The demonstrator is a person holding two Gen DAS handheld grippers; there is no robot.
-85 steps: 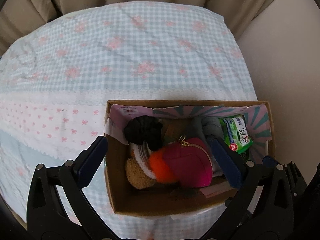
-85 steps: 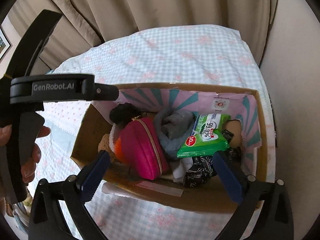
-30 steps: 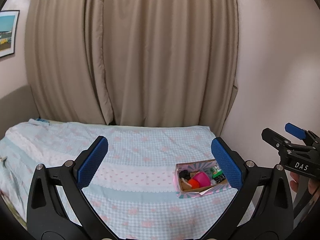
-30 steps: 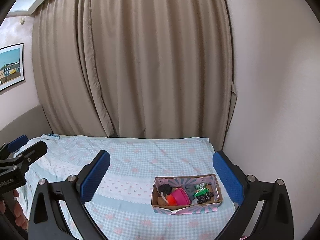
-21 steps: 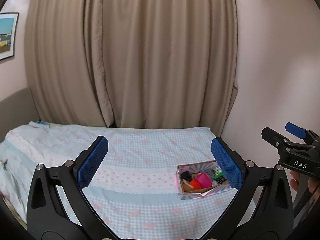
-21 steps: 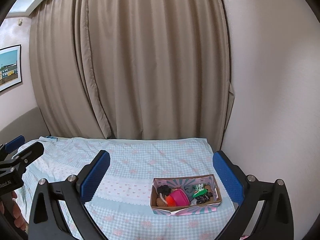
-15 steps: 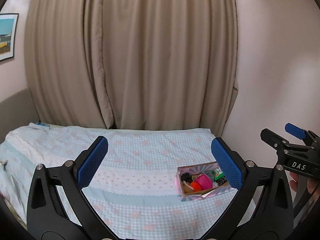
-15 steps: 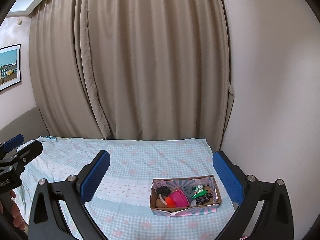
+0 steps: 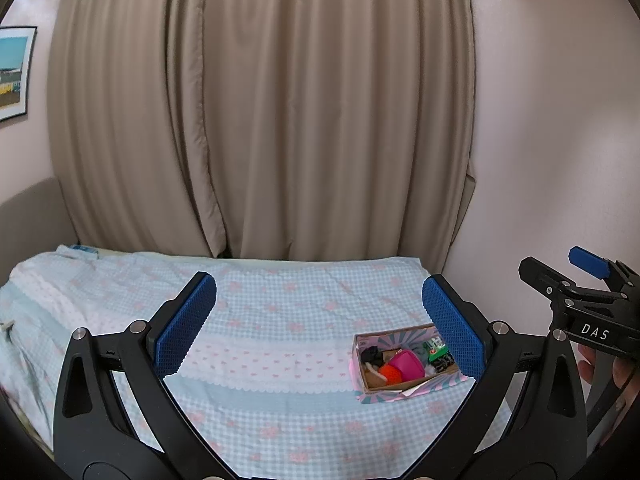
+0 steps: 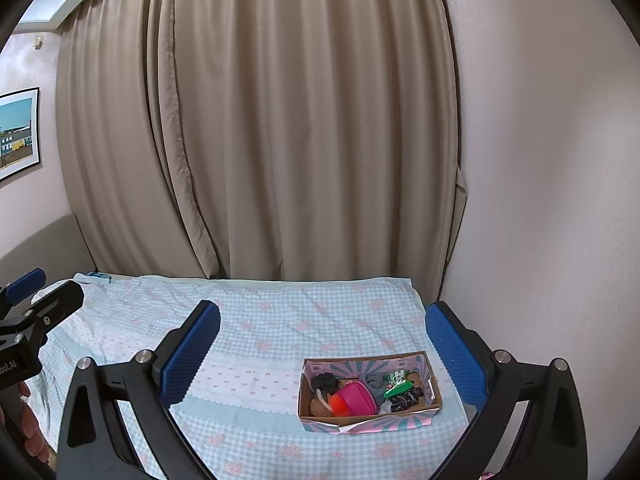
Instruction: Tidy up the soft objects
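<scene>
A cardboard box (image 10: 360, 426) with a pink-and-teal lining sits on the bed's right side, small and far off in both views. It holds a magenta pouch (image 10: 358, 398), an orange plush (image 9: 390, 374), a black scrunchie (image 9: 370, 355), a grey cloth (image 10: 376, 380), a green wipes pack (image 10: 396, 386) and dark wrappers (image 10: 406, 398). My left gripper (image 9: 316, 320) stands open and empty, well back from the box (image 9: 394, 390). The right gripper (image 10: 324, 348) is open too, holding nothing, equally far from it.
A blue-checked quilt (image 9: 280, 312) with pink flowers covers the bed. Beige curtains (image 9: 260, 120) hang behind it and a plain wall (image 10: 540, 200) runs close along its right side. A hand holds the other tool's black body (image 9: 596, 330) at the right edge.
Since 2.8 s ago both grippers have pulled far back and up from hovering over the box. Over the last second the views barely shift; both stay open.
</scene>
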